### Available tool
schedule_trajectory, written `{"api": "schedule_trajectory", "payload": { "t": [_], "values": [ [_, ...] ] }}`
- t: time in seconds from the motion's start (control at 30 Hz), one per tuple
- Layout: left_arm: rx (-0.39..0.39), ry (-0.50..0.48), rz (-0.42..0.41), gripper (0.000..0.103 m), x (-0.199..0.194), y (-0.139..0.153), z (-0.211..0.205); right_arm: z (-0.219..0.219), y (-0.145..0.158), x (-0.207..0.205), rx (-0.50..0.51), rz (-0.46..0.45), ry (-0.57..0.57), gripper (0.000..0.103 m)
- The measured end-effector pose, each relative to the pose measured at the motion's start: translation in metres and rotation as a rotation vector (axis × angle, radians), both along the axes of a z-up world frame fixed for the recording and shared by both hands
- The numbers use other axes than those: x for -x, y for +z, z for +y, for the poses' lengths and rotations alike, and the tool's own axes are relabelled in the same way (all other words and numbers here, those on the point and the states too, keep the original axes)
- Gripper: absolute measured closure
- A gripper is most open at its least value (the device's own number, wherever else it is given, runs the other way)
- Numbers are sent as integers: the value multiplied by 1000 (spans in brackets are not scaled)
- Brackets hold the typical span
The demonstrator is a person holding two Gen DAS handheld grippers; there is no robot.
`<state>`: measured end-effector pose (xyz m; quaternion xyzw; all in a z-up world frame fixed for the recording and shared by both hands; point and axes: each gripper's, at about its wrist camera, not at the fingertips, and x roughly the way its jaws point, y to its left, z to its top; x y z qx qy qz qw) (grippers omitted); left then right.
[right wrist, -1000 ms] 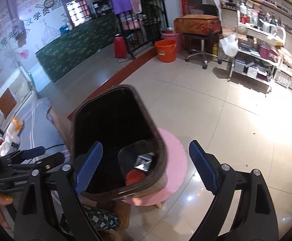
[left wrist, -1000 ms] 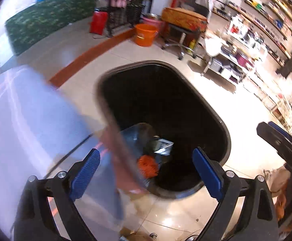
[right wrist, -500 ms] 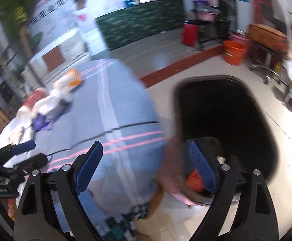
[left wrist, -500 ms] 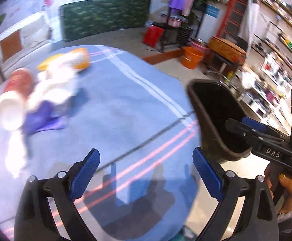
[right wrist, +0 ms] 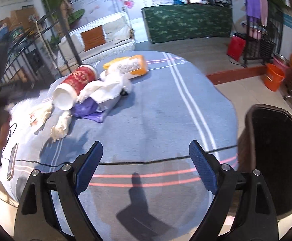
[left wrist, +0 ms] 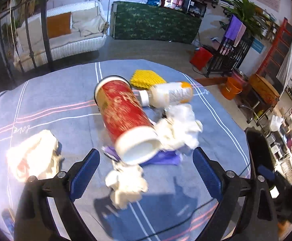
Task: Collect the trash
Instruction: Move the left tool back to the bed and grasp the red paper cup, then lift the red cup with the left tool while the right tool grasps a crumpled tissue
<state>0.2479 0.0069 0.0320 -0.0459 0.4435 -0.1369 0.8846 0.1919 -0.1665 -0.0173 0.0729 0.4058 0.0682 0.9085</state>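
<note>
The trash lies heaped toward the far left of the blue striped tablecloth (right wrist: 166, 104). A red paper tube (left wrist: 124, 118) lies on its side with its white end cap facing near. A white bottle with an orange end (left wrist: 170, 95) and a yellow mesh pad (left wrist: 147, 78) sit behind it, crumpled white tissue (left wrist: 178, 128) lies to its right, another tissue wad (left wrist: 126, 184) lies nearest, and a purple wrapper (left wrist: 162, 158) peeks out beneath.

The left gripper (left wrist: 146, 172) hangs over the pile, jaws spread wide and empty — the tube's capped end sits just beyond them. The right gripper (right wrist: 146, 164) is likewise spread and empty over bare cloth, with the black bin (right wrist: 274, 160) at the table's right edge.

The tube looks light and stiff but round, so it would likely roll; gripping across its middle seems safest. The tissue is soft and would compress — pinch it deep at its bulk.
</note>
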Motion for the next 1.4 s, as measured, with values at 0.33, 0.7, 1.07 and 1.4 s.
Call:
{"api": "schedule_trajectory", "payload": {
  "t": [0.33, 0.7, 1.07, 1.4],
  "values": [
    [53, 73, 278, 6, -116, -49, 8, 18, 16, -25, 50, -14, 54, 16],
    [104, 103, 462, 20, -163, -100, -2, 33, 7, -46, 61, 17, 79, 16],
    [215, 82, 288, 27, -108, -54, 16, 45, 7, -47, 41, 4, 111, 16],
    [194, 192, 5, 26, -8, -19, 50, 129, -12, -67, -27, 75, 337, 16]
  ]
}}
